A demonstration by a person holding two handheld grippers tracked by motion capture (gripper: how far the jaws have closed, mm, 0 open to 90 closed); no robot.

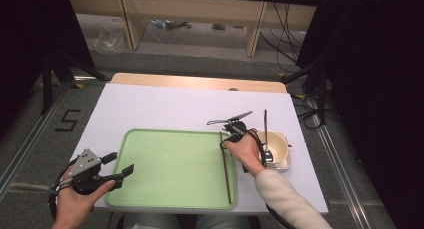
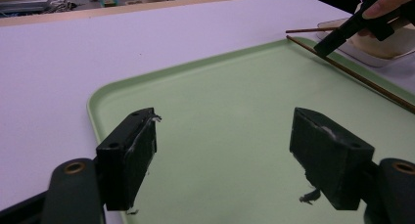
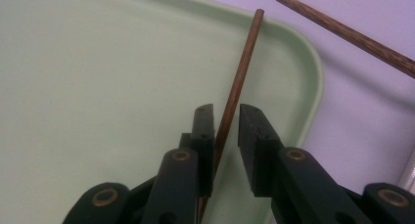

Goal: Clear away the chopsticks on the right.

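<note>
- We read the work as moving a pair of chopsticks onto the green tray (image 1: 170, 169)
- One chopstick (image 1: 226, 169) already lies in the tray along its right side, running from the far right corner toward the near edge
- Our right gripper (image 3: 226, 114) stands over that chopstick near its far end; in the right gripper view there is a gap between the stick and the right pad, and the stick lies against or just beside the left pad, so we judge the grip let go and the stick resting on the tray
- The second chopstick (image 3: 350, 34) lies on the white table (image 1: 165, 109) just outside the tray's far right corner, near the bowl (image 1: 274, 145); it has yet to be brought over
- The bowl sits on a small square dish (image 1: 286, 162) to the right of the tray, with a spoon (image 1: 266, 139) standing in it
- Our left gripper (image 1: 120, 170) hovers at the tray's near left edge with its jaws wide apart and nothing between them
- So we put the job about half done: one stick placed, one left to fetch and lay beside it
</note>
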